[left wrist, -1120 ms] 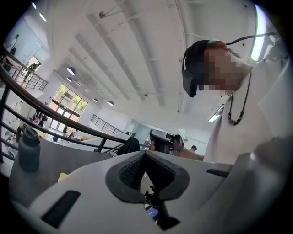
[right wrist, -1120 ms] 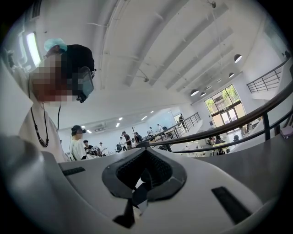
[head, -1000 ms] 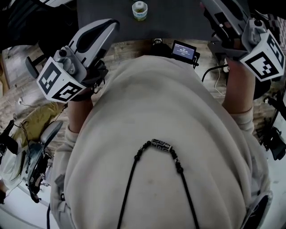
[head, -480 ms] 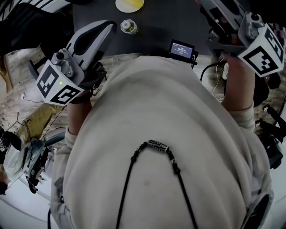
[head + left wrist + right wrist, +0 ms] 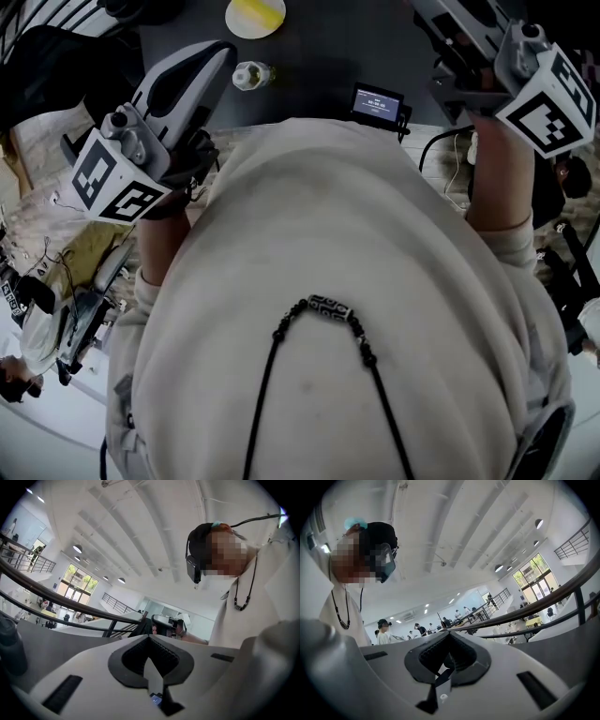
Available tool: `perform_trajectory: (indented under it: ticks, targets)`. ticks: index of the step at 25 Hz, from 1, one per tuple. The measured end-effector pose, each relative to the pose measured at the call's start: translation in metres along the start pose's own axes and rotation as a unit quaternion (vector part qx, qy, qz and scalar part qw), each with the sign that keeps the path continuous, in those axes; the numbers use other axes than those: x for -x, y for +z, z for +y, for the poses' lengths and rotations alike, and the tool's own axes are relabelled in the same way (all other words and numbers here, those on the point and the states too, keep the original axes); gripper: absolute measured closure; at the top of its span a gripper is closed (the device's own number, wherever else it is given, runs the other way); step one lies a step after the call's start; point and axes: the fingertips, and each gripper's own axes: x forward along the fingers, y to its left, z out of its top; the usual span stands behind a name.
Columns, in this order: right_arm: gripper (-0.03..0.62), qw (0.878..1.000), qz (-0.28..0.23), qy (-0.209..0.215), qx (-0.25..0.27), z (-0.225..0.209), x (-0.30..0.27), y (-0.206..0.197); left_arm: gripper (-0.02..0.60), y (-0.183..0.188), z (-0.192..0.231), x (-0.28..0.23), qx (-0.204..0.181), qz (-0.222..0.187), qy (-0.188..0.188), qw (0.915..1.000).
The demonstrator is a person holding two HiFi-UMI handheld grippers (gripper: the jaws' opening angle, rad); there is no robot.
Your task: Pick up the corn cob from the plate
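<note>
A yellow corn cob [image 5: 251, 11] lies on a small white plate [image 5: 275, 19] on the dark table [image 5: 319, 47], at the top edge of the head view. My left gripper [image 5: 149, 636] is held out in front of the person's chest, short of the table's near edge and down-left of the plate. Its jaws are shut with nothing between them. My right gripper [image 5: 449, 635] is raised at the upper right, far from the plate, also shut and empty. Both gripper views look up at the ceiling and the person, and show neither plate nor corn.
A small clear bottle [image 5: 249, 75] lies on the table just in front of the plate. A small device with a lit screen [image 5: 377, 103] sits at the table's near edge. The person's beige sweatshirt [image 5: 337, 309] fills the middle of the head view. Cables and gear lie on the floor at the left.
The head view has tilted: the bottle has slid down and left in the picture and the plate with the corn has come into sight. Both grippers have kept still.
</note>
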Motion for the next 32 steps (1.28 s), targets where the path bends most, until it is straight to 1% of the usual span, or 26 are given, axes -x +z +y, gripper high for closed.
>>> perform_trajectory:
  ticks: [2, 5, 7, 12, 15, 21, 28, 32]
  targets:
    - [0.579, 1.0, 0.009, 0.015, 0.0, -0.001, -0.001, -0.008, 0.581, -0.008, -0.003, 0.001, 0.0, -0.007, 0.013, 0.9999]
    - [0.579, 0.998, 0.022, 0.049, -0.013, -0.011, -0.003, -0.025, 0.581, -0.025, -0.008, 0.001, 0.005, -0.007, 0.05, 0.9987]
    - [0.579, 0.998, 0.022, 0.054, -0.015, -0.017, -0.002, -0.028, 0.581, -0.029, -0.009, -0.003, 0.007, -0.003, 0.058, 0.9983]
    - [0.579, 0.999, 0.013, 0.03, -0.012, -0.016, -0.003, -0.018, 0.581, -0.011, -0.009, -0.006, 0.001, 0.007, 0.036, 0.9993]
    - [0.579, 1.0, 0.008, 0.01, -0.001, -0.01, -0.004, -0.01, 0.581, 0.0, -0.008, -0.007, -0.009, 0.006, 0.012, 0.9999]
    - [0.579, 1.0, 0.008, -0.026, 0.009, -0.006, 0.0, -0.007, 0.581, 0.01, -0.007, -0.014, -0.014, 0.002, -0.034, 0.9993]
    - [0.579, 0.999, 0.015, -0.041, 0.011, -0.007, 0.002, -0.008, 0.581, 0.012, -0.006, -0.015, -0.005, 0.003, -0.054, 0.9985]
    - [0.577, 0.999, 0.024, -0.042, 0.005, -0.01, 0.005, -0.015, 0.581, 0.007, -0.01, -0.014, -0.001, 0.015, -0.064, 0.9979]
